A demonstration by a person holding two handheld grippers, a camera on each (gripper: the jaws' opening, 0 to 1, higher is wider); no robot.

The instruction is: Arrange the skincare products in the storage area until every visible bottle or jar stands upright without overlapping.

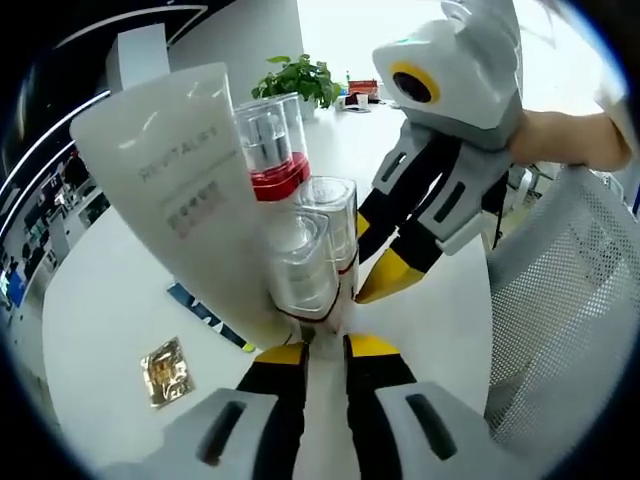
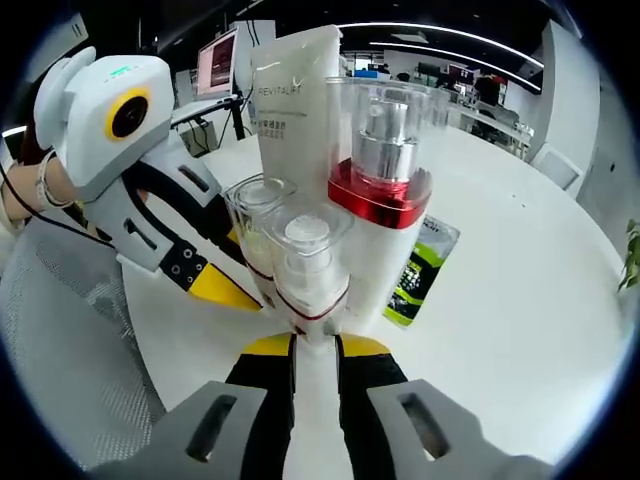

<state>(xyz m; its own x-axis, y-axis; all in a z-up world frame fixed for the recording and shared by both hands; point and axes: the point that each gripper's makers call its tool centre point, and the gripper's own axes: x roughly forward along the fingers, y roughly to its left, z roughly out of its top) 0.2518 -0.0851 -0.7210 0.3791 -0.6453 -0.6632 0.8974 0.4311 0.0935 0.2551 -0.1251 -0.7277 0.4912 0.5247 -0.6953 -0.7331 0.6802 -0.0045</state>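
Clear plastic pump bottles [image 1: 300, 265], 2 low and 1 red-collared [image 2: 380, 190], stand clustered against our white tube [image 1: 190, 180] on the table [image 2: 520, 300]. Left gripper [image 1: 325, 350] and right gripper [image 2: 315, 345] sit slightly parted at the bases. Light, slippery, tippy; we'd grip low.

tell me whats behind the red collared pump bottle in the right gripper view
A tall white tube stands directly behind the red-collared pump bottle, and a green-and-black sachet lies on the white table beside it. The tube's base is hidden by clear-capped bottles.

- Left gripper [image 1: 324, 345]: black jaws, yellow tips, grey slotted body.
- Right gripper [image 2: 316, 343]: same colours; white housing, yellow-ringed lens in the left gripper view.
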